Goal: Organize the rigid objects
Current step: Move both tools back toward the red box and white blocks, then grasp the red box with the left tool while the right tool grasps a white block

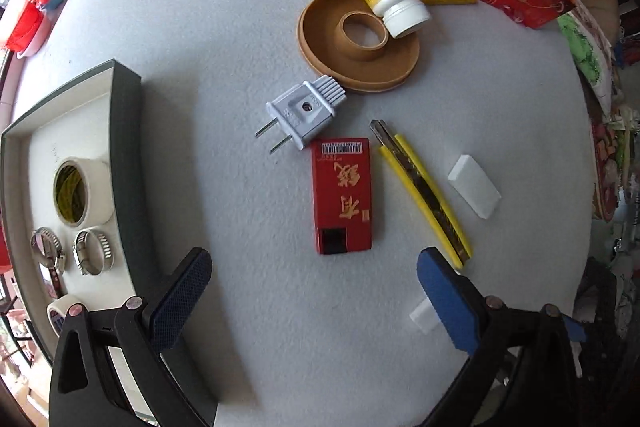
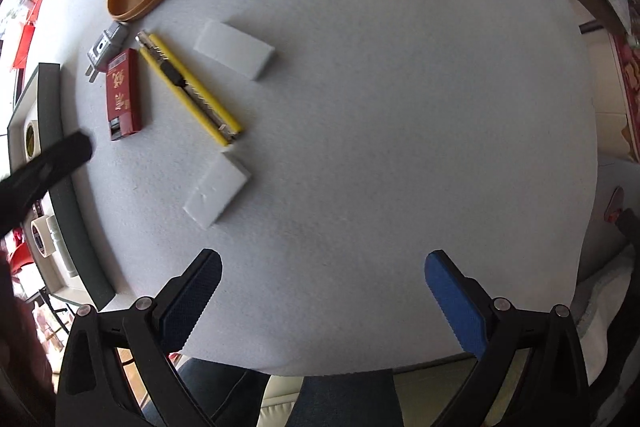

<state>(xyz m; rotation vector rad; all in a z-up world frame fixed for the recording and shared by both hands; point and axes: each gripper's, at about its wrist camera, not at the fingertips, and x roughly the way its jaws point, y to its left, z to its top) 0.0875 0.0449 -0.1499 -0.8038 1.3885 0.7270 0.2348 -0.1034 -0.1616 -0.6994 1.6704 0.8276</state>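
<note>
Left gripper [image 1: 312, 291] spread, empty, poised over the red box [image 1: 342, 195] for pickup toward the tray [image 1: 126, 147]; right gripper [image 2: 322, 291] spread, idle above bare desk [image 2: 400, 107].

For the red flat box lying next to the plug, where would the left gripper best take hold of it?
Probably across its two long edges near the middle, coming straight down. The red box lies flat, with the grey plug close at its far corner and the yellow knife just off one side, so the narrow width suits the open left gripper better than the length.
</note>
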